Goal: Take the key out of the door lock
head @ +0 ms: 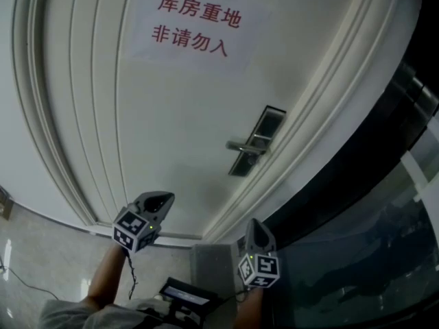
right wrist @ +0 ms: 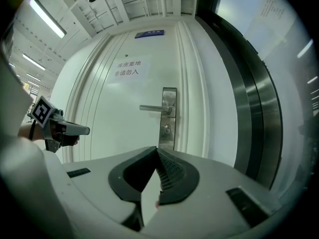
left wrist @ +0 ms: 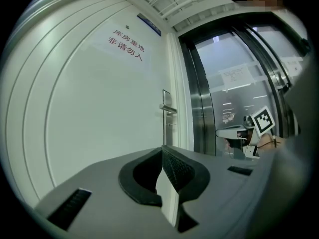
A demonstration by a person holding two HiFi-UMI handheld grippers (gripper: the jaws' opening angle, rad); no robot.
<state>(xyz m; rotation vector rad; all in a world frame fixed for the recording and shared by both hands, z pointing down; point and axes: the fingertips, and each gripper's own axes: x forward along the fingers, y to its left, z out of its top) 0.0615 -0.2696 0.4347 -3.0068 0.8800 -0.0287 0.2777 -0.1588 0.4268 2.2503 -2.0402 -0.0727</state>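
Note:
A white door carries a metal lock plate (head: 256, 140) with a lever handle (head: 239, 144). In the right gripper view the lock plate (right wrist: 169, 114) shows a lock cylinder (right wrist: 167, 129) below the handle (right wrist: 153, 108); something small sits there, but the key is too small to make out. My right gripper (head: 252, 223) is low, well short of the lock, with its jaws shut and empty (right wrist: 157, 152). My left gripper (head: 164, 197) hangs further left, also shut and empty (left wrist: 162, 152). The lock plate (left wrist: 168, 114) is far ahead of it.
A paper sign (head: 194, 26) with red characters hangs on the upper door. Dark glass panels in a metal frame (head: 384, 184) stand right of the door. Grey tiled floor (head: 41, 259) with a cable lies below.

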